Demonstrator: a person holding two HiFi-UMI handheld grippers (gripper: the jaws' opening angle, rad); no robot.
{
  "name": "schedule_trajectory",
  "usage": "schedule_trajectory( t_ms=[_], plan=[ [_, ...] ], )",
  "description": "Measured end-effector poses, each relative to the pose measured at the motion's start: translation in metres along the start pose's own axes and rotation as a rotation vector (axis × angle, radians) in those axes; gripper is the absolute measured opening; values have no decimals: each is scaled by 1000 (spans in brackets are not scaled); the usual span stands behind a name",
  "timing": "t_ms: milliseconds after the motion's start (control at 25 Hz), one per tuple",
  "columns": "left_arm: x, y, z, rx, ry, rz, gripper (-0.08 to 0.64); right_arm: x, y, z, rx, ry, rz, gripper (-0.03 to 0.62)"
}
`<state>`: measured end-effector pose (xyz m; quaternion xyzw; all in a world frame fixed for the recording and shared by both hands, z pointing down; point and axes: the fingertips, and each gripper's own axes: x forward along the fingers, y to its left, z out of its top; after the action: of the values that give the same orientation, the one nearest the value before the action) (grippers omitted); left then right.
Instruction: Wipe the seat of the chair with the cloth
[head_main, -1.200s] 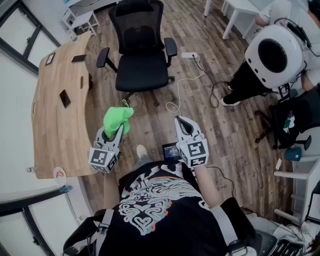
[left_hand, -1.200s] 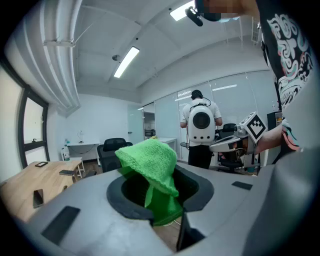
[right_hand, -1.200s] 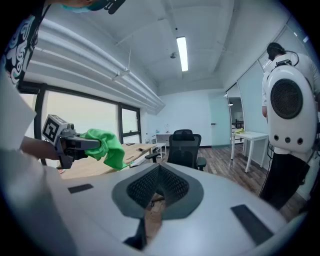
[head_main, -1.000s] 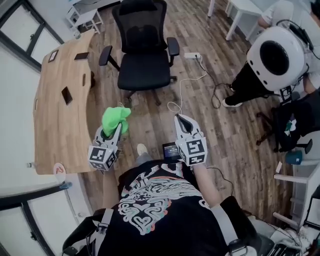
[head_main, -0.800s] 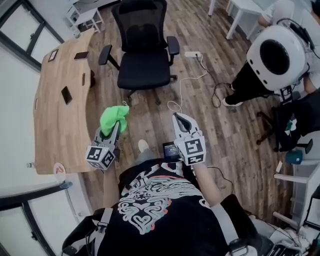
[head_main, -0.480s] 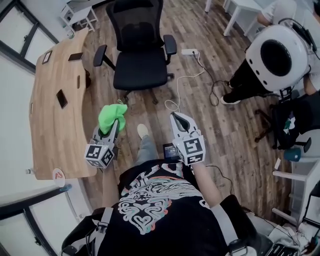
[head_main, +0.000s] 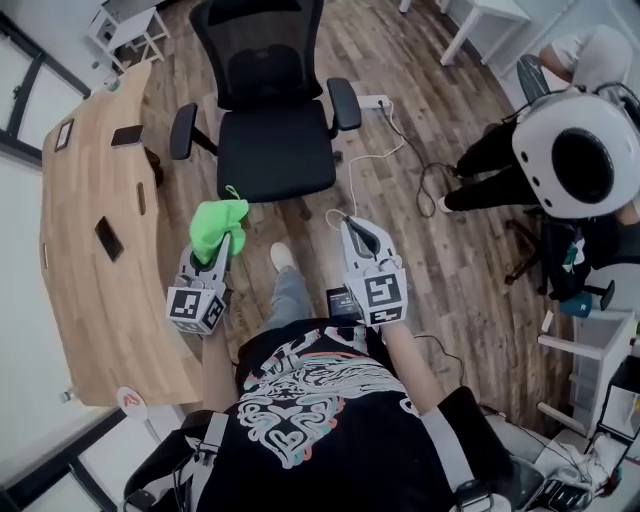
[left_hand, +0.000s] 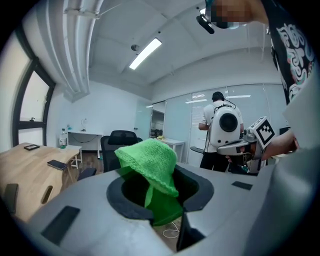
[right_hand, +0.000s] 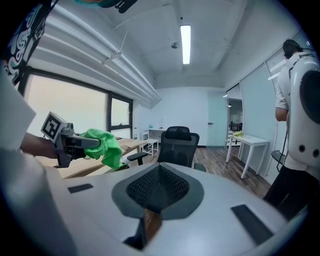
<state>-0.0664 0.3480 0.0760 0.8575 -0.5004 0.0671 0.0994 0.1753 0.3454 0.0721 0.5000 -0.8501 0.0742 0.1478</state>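
Note:
A black mesh office chair stands on the wooden floor ahead of me, its seat bare. It also shows in the right gripper view as the chair, facing me. My left gripper is shut on a bright green cloth, which bunches over the jaws in the left gripper view as the cloth. The cloth hangs short of the seat's front edge. My right gripper is shut and holds nothing, a little right of the chair's front.
A curved wooden desk with phones on it runs along the left. A white cable and power strip lie on the floor right of the chair. A person with a white round backpack stands at the right near white tables.
I have walked closer to the chair, which now sits larger and nearer in the head view. Both grippers moved forward with me; the cloth stays in the left one.

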Motion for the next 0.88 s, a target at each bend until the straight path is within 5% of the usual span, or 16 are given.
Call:
schedule_trajectory(
  t_ms=[440,880],
  plan=[
    [121,155,24,107,50,-73,107,182,-4,47,-56,61,-37,3],
    [185,208,21,89,78,-40,109,271,-29,54,-22,75,-10,3]
  ],
)
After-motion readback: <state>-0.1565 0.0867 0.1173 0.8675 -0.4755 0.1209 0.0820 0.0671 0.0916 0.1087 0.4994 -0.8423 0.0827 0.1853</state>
